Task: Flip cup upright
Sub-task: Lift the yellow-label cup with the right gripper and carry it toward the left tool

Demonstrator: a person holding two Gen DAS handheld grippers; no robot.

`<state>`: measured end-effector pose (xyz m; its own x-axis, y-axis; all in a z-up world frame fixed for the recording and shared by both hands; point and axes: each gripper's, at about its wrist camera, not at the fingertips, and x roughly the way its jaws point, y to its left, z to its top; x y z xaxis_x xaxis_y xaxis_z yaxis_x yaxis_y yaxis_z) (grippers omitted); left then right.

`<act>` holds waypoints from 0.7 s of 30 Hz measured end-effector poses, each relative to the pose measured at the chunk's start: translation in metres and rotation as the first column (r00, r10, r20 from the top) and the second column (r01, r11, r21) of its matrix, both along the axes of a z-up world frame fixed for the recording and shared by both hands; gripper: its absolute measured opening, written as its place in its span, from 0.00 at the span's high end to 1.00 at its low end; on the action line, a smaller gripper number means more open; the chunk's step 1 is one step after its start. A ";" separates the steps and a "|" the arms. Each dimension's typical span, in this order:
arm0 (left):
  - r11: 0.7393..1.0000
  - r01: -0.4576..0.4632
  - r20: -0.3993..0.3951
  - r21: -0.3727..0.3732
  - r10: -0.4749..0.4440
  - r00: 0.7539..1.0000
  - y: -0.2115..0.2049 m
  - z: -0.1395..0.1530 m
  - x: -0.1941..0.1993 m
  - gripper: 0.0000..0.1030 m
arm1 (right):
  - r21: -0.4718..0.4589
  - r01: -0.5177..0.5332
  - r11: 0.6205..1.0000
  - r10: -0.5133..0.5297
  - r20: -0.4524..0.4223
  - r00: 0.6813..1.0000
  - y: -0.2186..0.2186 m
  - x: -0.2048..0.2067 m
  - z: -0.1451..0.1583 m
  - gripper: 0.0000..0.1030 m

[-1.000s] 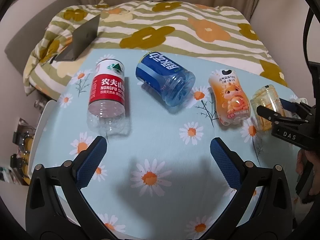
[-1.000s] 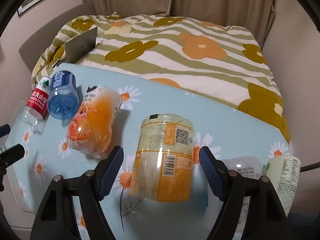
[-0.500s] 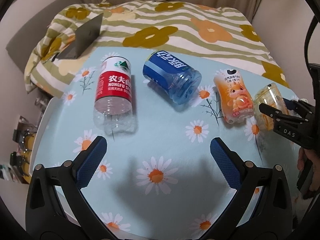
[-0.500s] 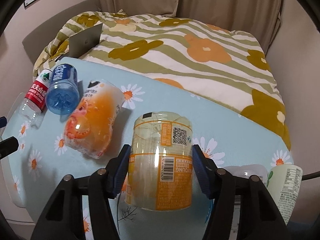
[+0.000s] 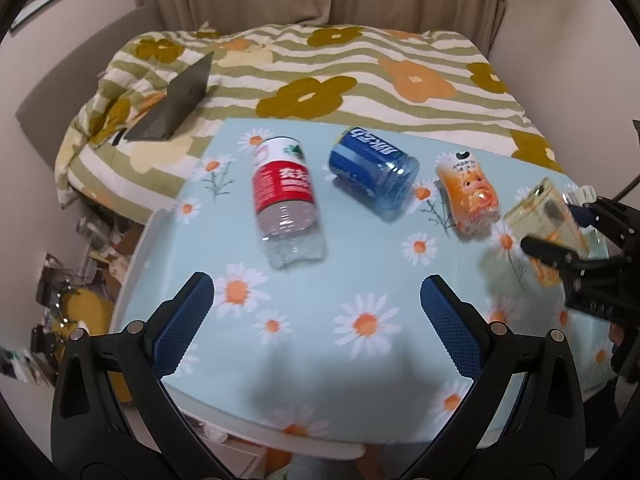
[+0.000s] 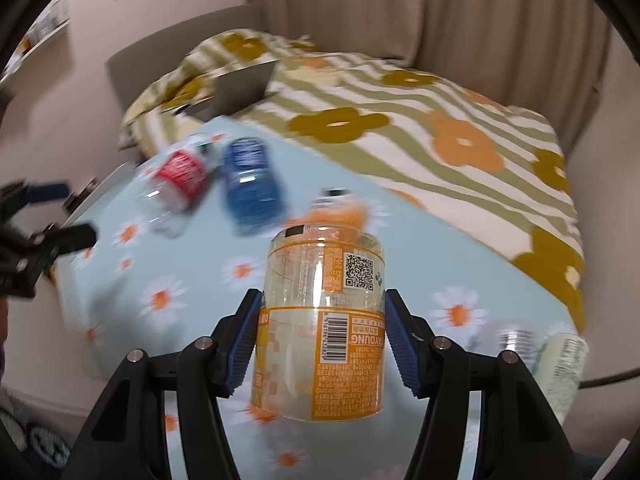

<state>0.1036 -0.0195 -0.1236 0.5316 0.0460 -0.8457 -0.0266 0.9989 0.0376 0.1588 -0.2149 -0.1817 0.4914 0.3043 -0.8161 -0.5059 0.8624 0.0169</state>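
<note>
My right gripper [image 6: 322, 340] is shut on a clear cup with an orange-yellow label [image 6: 320, 320] and holds it lifted and tilted above the table. The same cup [image 5: 548, 220] shows at the right edge of the left wrist view, held by the right gripper [image 5: 560, 228]. Three more cups lie on their sides on the daisy tablecloth [image 5: 360, 288]: a red-label one [image 5: 286, 200], a blue one [image 5: 372, 174] and an orange cartoon one [image 5: 470, 198]. My left gripper [image 5: 316, 320] is open and empty, near the front edge below the red cup.
A bed with a flowered striped blanket [image 5: 320, 72] lies behind the table, with a grey laptop [image 5: 176, 104] on it. Two upright cups [image 6: 560, 364] stand at the table's right end. Clutter lies on the floor at left [image 5: 64, 300].
My right gripper closed on the orange-yellow cup and lifted it, tilting its far end up. My left gripper drew back and rose a little, still open.
</note>
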 end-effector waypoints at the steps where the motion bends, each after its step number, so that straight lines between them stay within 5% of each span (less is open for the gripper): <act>1: 1.000 0.006 0.002 0.004 -0.006 1.000 0.005 0.001 -0.003 0.00 | 0.005 -0.027 1.000 0.027 -0.005 1.000 0.007 -0.004 0.000 0.45; 11: 0.999 0.028 -0.029 0.037 -0.027 0.999 0.045 -0.017 -0.028 0.00 | -0.033 -0.338 0.941 0.337 -0.039 0.941 0.083 -0.050 -0.043 0.45; 21: 0.999 0.027 -0.069 0.040 -0.024 0.997 0.056 -0.042 -0.035 0.00 | -0.040 -0.430 0.902 0.429 -0.034 0.903 0.108 -0.059 -0.076 0.45</act>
<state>0.0689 0.0365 -0.1653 0.4738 0.0688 -0.8779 0.0027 0.9968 0.0795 0.1000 -0.1070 -0.2574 0.3016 0.4443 -0.8436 -0.8275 0.5615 -0.0002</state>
